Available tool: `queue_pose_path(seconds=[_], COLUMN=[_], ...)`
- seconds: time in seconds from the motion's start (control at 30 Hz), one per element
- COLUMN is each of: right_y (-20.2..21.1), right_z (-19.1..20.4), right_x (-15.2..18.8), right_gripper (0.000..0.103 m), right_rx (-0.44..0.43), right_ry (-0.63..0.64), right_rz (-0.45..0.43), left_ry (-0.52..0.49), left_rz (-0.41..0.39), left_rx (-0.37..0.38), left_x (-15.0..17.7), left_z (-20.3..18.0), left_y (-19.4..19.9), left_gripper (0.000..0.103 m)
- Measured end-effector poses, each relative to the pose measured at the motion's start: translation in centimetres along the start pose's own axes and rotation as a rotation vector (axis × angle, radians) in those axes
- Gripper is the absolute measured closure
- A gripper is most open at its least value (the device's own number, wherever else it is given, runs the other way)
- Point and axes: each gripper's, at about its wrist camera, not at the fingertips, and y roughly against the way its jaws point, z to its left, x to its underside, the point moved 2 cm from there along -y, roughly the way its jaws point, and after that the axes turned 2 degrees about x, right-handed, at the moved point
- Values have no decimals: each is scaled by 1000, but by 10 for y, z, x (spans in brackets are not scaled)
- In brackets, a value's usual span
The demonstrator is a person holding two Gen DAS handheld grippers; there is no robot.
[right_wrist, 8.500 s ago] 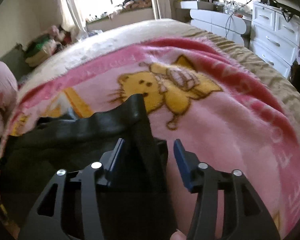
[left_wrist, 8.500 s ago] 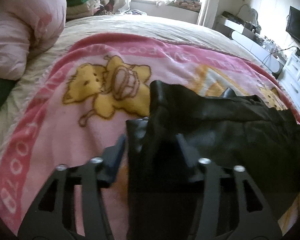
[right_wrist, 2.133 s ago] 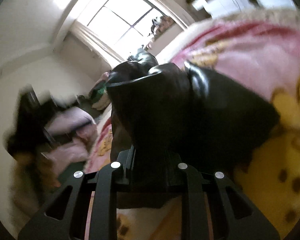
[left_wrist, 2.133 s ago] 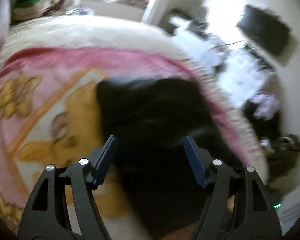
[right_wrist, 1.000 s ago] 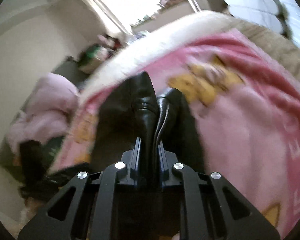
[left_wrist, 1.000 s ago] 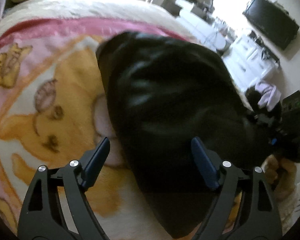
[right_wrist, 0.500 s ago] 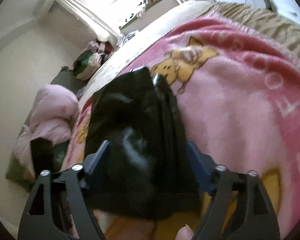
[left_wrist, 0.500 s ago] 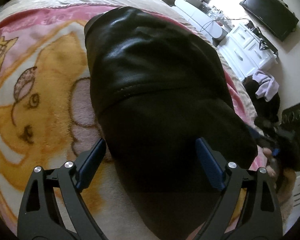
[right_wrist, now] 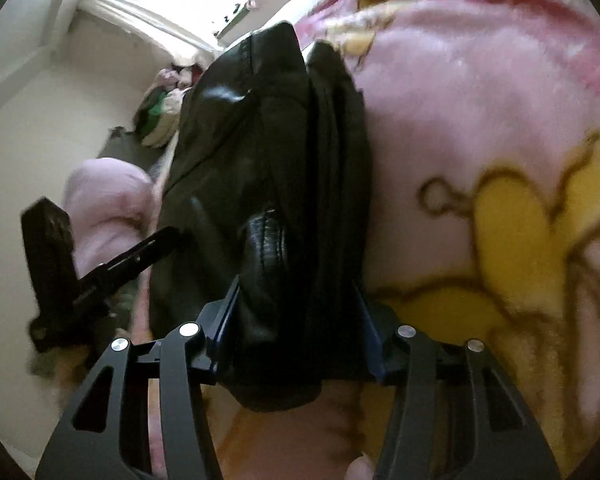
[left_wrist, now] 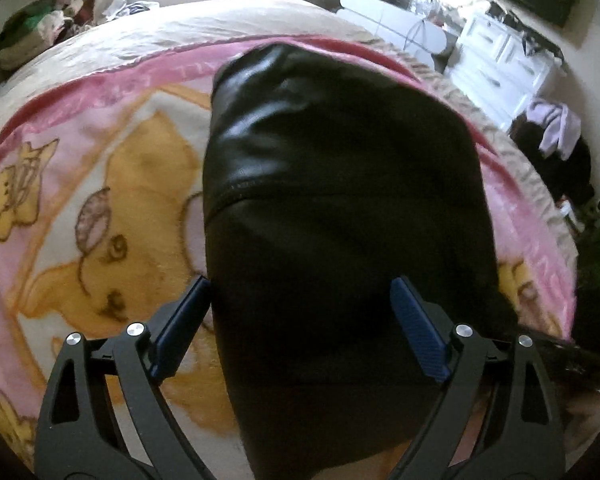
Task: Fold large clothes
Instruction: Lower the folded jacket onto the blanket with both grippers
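A black leather garment (left_wrist: 340, 208) lies folded in a thick stack on the pink cartoon blanket (left_wrist: 100, 200). My left gripper (left_wrist: 300, 312) is wide open, its blue pads on either side of the garment's near end, not pressing it. In the right wrist view the garment (right_wrist: 268, 168) shows its stacked edges. My right gripper (right_wrist: 296, 312) is open around the thick folded end, with the leather filling the gap between the pads. The left gripper (right_wrist: 100, 264) shows there at the left.
The blanket covers a bed (left_wrist: 220, 20) with a beige edge. White drawers (left_wrist: 500, 64) and clothes on the floor (left_wrist: 556, 132) stand to the right. A pink duvet (right_wrist: 104, 200) and a clothes pile (right_wrist: 160, 112) lie at the bed's far side.
My right gripper went from shut on the garment to open half a second ago and now sits lower, around the folded end. My left gripper stays open and has moved closer over the garment.
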Motion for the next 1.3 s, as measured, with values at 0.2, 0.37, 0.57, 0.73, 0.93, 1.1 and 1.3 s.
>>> queue_pose_path(seconds=[0.2, 0.37, 0.57, 0.73, 0.93, 1.1, 1.3], right_y=[34, 45, -13, -66, -102, -110, -101], right_z=[24, 71, 104, 75, 38, 27, 27], right_x=[-27, -73, -114, -130, -130, -131, -130], right_gripper=[33, 51, 54, 61, 63, 63, 63], right_rx=[157, 218, 308, 400, 416, 388, 349], right_ry=[118, 278, 405, 368, 297, 268, 243], right_rz=[-80, -247, -168, -2, 131, 148, 114], left_ry=[8, 16, 11, 4, -30, -6, 9], left_rz=[-9, -13, -10, -13, -19, -11, 2], left_rx=[5, 17, 23, 33, 30, 48, 65], left_x=[3, 7, 8, 9, 8, 9, 8], left_z=[2, 4, 2, 3, -6, -3, 0], left_y=[-2, 0, 1, 1, -3, -10, -11], left_gripper=[19, 19, 19, 19, 18, 17, 16])
